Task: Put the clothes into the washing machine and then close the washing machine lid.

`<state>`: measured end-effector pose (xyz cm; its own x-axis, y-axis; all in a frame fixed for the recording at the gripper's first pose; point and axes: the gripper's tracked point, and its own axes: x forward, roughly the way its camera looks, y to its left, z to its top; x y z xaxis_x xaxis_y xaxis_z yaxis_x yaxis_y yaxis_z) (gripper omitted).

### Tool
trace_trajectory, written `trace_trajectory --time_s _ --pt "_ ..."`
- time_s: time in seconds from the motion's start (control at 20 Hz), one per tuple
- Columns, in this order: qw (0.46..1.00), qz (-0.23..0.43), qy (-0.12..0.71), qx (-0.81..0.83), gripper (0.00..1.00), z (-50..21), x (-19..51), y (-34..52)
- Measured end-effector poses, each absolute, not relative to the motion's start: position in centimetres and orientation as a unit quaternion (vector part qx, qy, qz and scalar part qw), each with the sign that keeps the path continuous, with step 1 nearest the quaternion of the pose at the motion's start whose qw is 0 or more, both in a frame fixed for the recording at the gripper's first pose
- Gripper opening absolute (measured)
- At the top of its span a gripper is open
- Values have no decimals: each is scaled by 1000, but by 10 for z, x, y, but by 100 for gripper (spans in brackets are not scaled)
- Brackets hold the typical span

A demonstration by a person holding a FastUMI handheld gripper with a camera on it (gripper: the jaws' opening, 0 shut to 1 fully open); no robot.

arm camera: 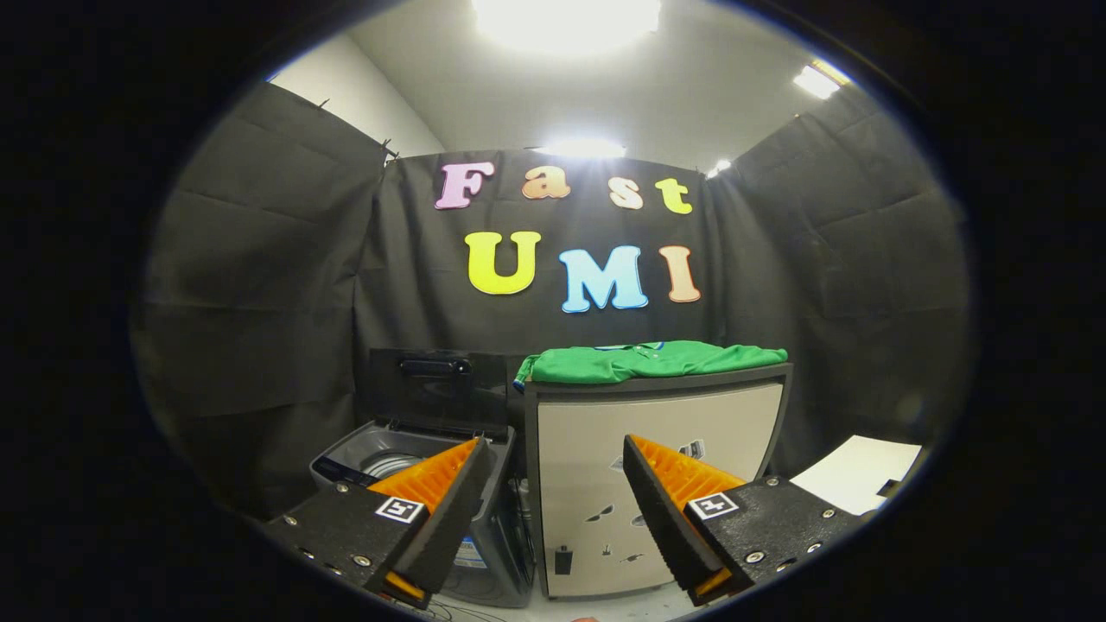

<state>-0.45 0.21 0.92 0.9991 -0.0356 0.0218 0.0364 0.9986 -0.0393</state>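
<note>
From my remote post, the washer sits low at left, its lid propped upright and the drum open, partly behind my left finger. I hold the gripper with jaws released and empty, well short of everything. To the right stands a cabinet; the green shirt lies folded on top, beyond the jaws. I judge the pickup comes first: rise above the cabinet's edge, pinch a thick fold, lift clear before swinging left. A white sheet lies far right, out of the way.
</note>
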Motion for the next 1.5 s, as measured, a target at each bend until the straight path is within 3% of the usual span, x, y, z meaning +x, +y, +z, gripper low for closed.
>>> trace_trajectory --time_s 0.65,1.5 --pt "999 -46 1 -17 95 49 12 -38" --pt "998 -41 45 -22 95 112 160 -114"
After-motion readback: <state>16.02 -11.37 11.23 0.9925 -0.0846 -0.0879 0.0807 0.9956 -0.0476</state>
